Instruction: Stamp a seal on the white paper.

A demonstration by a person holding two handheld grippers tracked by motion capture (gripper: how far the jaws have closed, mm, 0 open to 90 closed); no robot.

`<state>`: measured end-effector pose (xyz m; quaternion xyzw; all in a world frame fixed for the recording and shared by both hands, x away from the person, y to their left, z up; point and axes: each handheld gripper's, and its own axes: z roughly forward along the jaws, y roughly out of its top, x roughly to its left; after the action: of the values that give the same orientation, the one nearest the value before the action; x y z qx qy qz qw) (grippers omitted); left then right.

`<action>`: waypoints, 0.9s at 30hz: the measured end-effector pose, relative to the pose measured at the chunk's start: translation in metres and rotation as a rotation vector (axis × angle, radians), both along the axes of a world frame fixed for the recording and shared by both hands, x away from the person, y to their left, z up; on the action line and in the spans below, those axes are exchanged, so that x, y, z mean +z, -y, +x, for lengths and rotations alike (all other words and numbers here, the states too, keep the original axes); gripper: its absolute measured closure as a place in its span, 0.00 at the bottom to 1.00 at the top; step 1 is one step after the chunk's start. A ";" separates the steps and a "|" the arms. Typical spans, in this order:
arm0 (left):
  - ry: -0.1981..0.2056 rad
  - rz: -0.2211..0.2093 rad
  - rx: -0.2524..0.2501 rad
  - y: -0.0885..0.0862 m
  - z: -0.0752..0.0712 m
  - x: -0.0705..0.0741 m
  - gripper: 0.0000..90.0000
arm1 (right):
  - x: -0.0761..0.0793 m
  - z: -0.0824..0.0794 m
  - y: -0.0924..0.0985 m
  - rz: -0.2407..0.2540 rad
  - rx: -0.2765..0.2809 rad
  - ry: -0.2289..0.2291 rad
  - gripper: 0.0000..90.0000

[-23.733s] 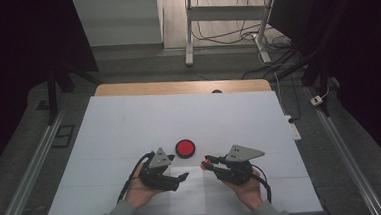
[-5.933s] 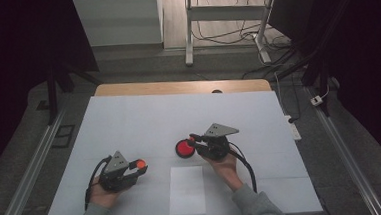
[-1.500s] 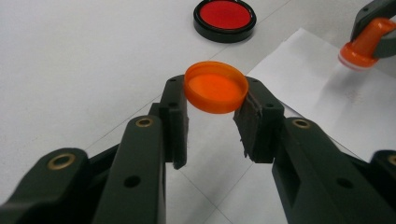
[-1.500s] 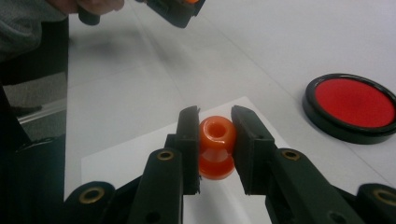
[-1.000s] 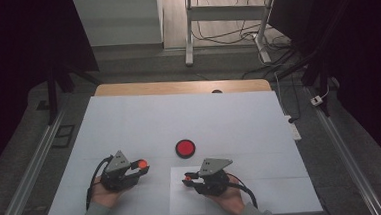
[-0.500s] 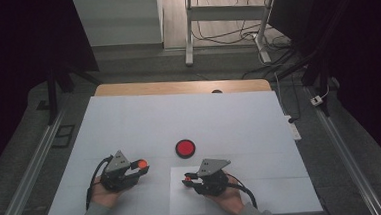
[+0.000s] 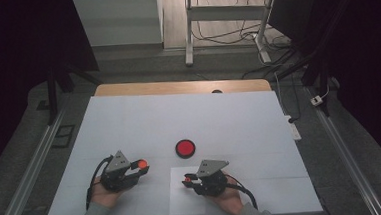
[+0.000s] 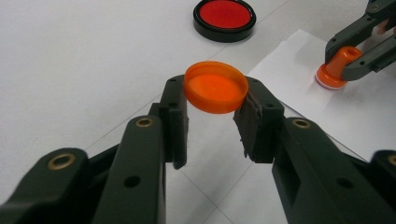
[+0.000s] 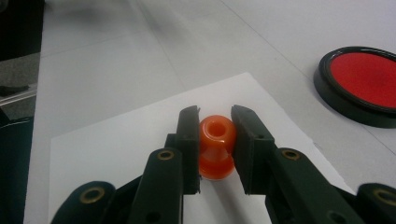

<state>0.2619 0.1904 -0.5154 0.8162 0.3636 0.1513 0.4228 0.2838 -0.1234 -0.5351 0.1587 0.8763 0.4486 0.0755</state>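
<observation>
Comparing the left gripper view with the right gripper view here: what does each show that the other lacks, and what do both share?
Left gripper view alone: the left gripper shut on an orange cap.

Right gripper view alone: the stamp's hollow handle top, seen close between the right gripper's jaws.

Both: the red ink pad in its black case, the white paper sheet, and the right gripper shut on the orange stamp.

A fixed camera looks forward and down from above the person's side onto the white surface (image 7: 189, 117), while two close, low cameras ride the tongs looking along their jaws, and all three share the red-topped disc (image 7: 185, 148) and paper sheet (image 7: 182, 203).
</observation>
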 end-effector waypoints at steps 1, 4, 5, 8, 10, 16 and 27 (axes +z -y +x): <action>0.000 0.000 0.000 0.000 0.000 0.000 0.72 | 0.000 0.000 0.000 -0.003 0.001 0.004 0.81; -0.002 0.002 0.000 0.000 0.000 0.000 0.72 | -0.001 -0.001 -0.001 -0.004 0.000 0.010 0.81; -0.003 0.002 0.000 0.000 0.000 -0.001 0.72 | 0.000 -0.001 -0.001 -0.009 0.001 0.011 0.81; -0.002 0.006 0.001 0.001 0.000 -0.001 0.72 | -0.001 -0.001 -0.001 -0.011 -0.001 0.013 0.81; -0.001 0.005 0.002 0.000 0.000 -0.001 0.72 | -0.001 -0.001 -0.001 -0.010 -0.001 0.010 0.81; -0.001 0.004 0.003 0.000 0.000 -0.001 0.72 | -0.001 0.000 0.000 -0.011 0.003 0.007 0.81; 0.001 0.003 0.006 0.000 0.000 0.000 0.72 | -0.001 -0.001 0.000 -0.009 0.004 0.011 0.81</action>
<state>0.2615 0.1906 -0.5156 0.8158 0.3654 0.1534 0.4212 0.2830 -0.1233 -0.5363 0.1540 0.8783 0.4455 0.0799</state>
